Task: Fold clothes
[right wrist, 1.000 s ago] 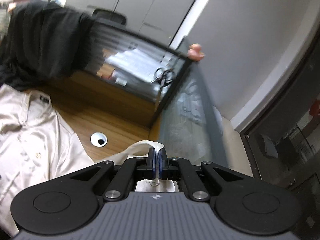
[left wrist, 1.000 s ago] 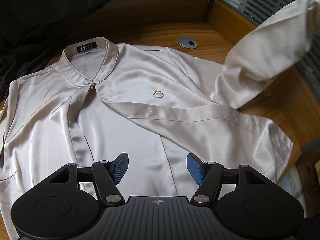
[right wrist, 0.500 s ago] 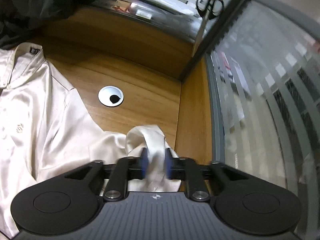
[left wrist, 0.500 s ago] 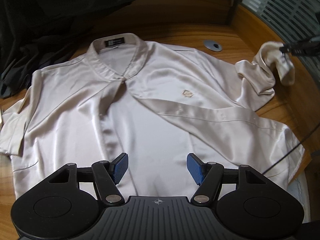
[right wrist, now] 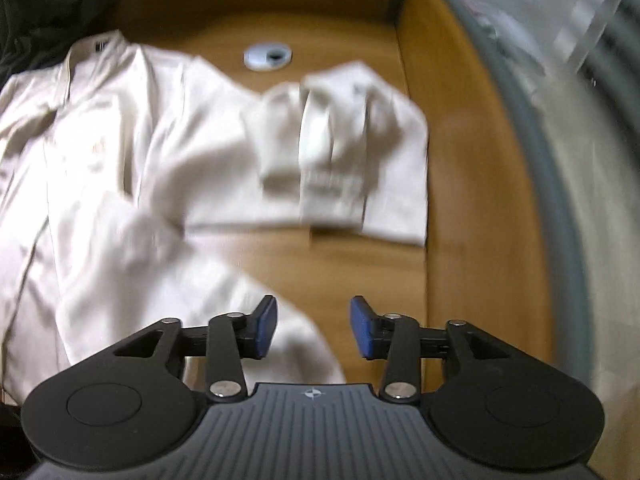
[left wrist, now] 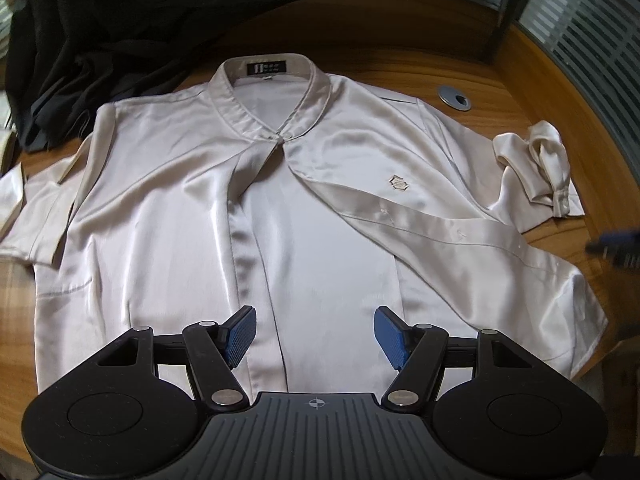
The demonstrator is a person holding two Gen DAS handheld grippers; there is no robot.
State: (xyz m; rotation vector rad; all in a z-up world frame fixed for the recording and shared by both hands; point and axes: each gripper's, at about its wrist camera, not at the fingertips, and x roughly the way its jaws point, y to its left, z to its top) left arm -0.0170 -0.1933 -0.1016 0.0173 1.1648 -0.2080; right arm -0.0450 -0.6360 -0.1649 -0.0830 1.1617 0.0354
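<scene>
Your left gripper [left wrist: 315,334] hovers over the hem of the satin shirt [left wrist: 248,208], jaws spread and empty. Your right gripper [right wrist: 313,327] is spread too. The shirt lies face up on the wood-grain table [left wrist: 520,92], its sleeve [left wrist: 536,168] crumpled.

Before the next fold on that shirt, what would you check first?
1. Left gripper open and empty: ok.
2. Right gripper open, holding nothing: ok.
3. Shirt lying flat, front up, collar away from the left camera: ok.
4. Sleeve spread flat: not ok, bunched up with its cuff twisted on the desk.
5. Front placket closed: not ok, one panel lies diagonally across the other.
6. Other sleeve flat: cannot tell, it lies at the picture's edge.
7. Dark clothes off the shirt: ok.
</scene>
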